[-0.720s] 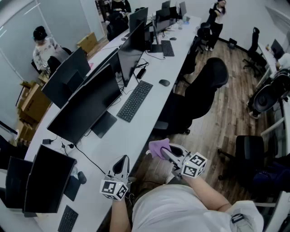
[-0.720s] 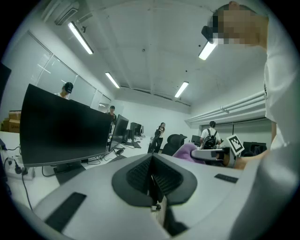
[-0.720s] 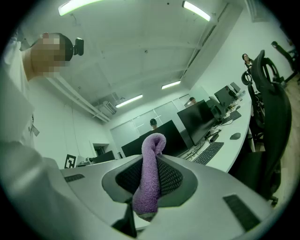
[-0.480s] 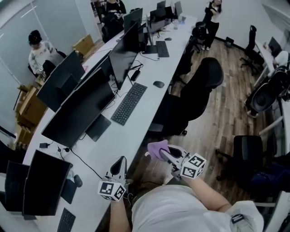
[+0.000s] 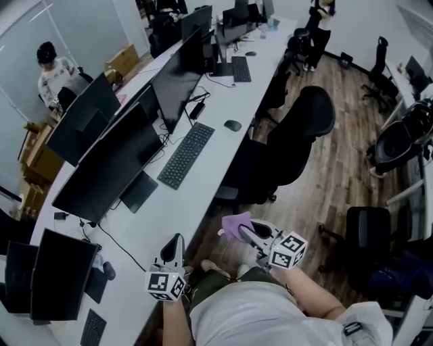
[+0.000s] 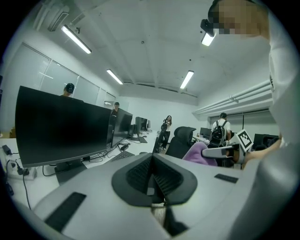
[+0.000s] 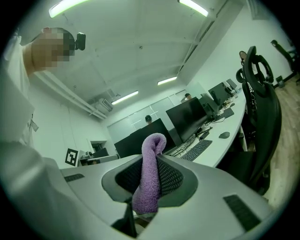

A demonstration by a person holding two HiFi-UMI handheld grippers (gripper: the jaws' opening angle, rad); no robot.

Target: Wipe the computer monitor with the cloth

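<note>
Nearest me, the right gripper [image 5: 243,233] hangs off the desk edge above the wooden floor [image 5: 318,196]. Its jaws are clamped on the purple cloth [image 7: 149,171], which rises between them and curls over at the top. The left gripper [image 6: 152,180] is just to its left, at the near edge of the long white desk [image 5: 203,189], with its jaws pressed together and nothing between them. I note a smaller dark monitor [image 5: 57,274] at the desk's near left end. Beyond the grippers the large monitor [image 5: 108,165] stands on its foot with the screen dark, and the cloth is well apart from it. A black keyboard [image 5: 185,155] lies on the desk beside that monitor, with a mouse [image 5: 233,125] farther along. A black office chair [image 5: 298,135] stands close to the desk edge opposite them. More monitors line the desk toward the far end. A seated person [image 5: 51,67] is behind the monitor row at far left, and another person [image 5: 319,20] stands at the far end of the room.
</note>
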